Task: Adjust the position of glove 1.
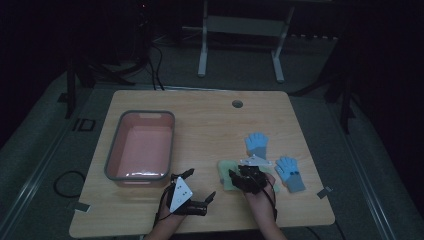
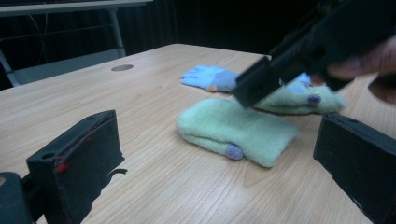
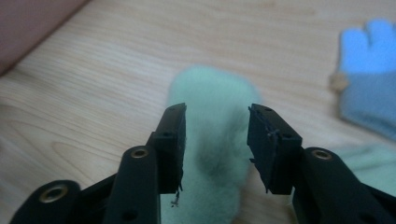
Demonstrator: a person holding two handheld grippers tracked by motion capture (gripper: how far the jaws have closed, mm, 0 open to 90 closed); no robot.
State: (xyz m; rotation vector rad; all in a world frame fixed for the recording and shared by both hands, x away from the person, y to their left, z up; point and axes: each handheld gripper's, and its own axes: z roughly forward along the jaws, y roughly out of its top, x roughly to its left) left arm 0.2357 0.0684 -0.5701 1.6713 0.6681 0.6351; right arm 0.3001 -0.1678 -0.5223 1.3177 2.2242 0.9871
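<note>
A pink basin (image 1: 140, 146) with a grey rim sits on the left half of a pale wooden worktop (image 1: 210, 120) in a dim room. Two blue gloves lie on the right side, one (image 1: 257, 145) nearer the middle with fingers pointing away, the other (image 1: 290, 172) closer to the right edge. A round cable hole (image 1: 237, 104) marks the far edge of the worktop. Beyond it stand the white legs of another table (image 1: 202, 45), with dark cables (image 1: 155, 65) trailing across the grey floor

Bare counter (image 1: 210, 120) between pink tub (image 1: 141, 145) and green mittens (image 1: 227, 172): free lane. Right side crowded: blue gloves (image 1: 258, 145) just beside mittens. Tub walls block the left. Far counter edge open.
</note>
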